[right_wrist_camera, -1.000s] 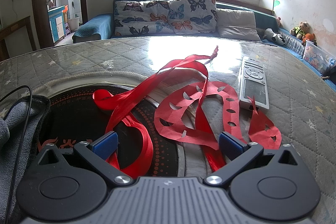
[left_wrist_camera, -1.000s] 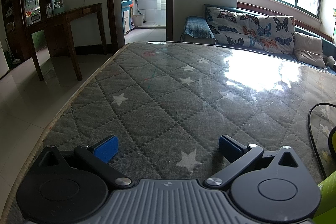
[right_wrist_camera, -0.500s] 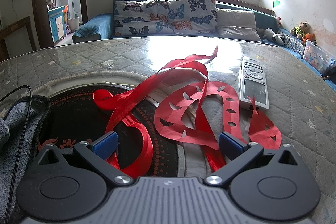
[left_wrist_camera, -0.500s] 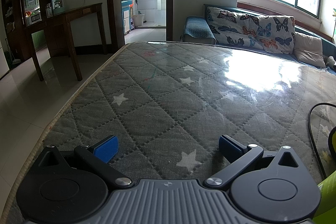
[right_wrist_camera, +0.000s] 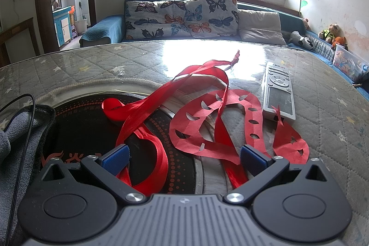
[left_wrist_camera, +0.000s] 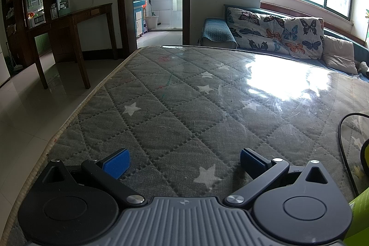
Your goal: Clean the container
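We cannot identify the container with certainty; the likeliest candidate is the round black dish-like item (right_wrist_camera: 80, 130) with a metal rim, lying on the table directly ahead of the right gripper (right_wrist_camera: 184, 157), though it may equally be a round cooktop plate. We judge the cleaning as not yet begun: a red ribbon (right_wrist_camera: 147, 112) lies looped across its black face, a red paper cutting (right_wrist_camera: 230, 121) with pierced holes lies partly over its right rim and out onto the table, and a grey cloth (right_wrist_camera: 20, 137) rests on its left edge, unused so far as we can tell. The right gripper's blue-padded fingers stand wide apart just above the ribbon and hold nothing. The left gripper (left_wrist_camera: 184, 160) likewise has its fingers spread and empty, over bare quilted table cover (left_wrist_camera: 161, 107) with only a black cable (left_wrist_camera: 343, 137) and a yellow-green object (left_wrist_camera: 362, 213) at the right margin of its view. What remains, in our judgement, is everything: clearing the ribbon and paper, then wiping. As to writing, the black face carries a ring of orange Chinese characters and a flame-like orange logo near its front edge; we cannot read them reliably. A grey remote control (right_wrist_camera: 279, 93) lies beside the paper cutting; its top lettering is too small to read.
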Demonstrator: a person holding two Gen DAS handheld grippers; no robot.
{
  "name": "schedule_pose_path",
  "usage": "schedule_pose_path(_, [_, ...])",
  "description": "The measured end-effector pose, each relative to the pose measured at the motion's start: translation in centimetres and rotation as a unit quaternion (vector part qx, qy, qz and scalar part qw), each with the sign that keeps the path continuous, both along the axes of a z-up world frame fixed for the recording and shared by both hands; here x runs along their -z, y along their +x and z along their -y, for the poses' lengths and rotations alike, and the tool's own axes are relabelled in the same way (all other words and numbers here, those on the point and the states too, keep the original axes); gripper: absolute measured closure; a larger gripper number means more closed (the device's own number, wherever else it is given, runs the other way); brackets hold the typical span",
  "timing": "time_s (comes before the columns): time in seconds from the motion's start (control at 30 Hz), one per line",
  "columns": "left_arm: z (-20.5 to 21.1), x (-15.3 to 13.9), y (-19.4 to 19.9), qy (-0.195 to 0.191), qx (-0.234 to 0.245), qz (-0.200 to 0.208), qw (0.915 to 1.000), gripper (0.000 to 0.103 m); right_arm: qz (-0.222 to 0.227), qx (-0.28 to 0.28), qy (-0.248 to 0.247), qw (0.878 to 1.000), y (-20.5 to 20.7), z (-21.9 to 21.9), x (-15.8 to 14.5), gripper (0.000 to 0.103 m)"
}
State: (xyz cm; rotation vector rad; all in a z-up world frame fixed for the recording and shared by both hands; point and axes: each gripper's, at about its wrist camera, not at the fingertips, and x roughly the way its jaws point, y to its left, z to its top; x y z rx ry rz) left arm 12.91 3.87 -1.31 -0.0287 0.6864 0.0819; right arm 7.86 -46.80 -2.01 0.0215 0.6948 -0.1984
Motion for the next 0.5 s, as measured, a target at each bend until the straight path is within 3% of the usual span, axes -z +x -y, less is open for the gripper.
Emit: schedule_pose_path(0.5, [0.02,-0.02,0.02,0.000,0.000,0.000,1.0000,0.000,0.000,0.000,0.000,1.000,0.00,0.00,0.00,0.000])
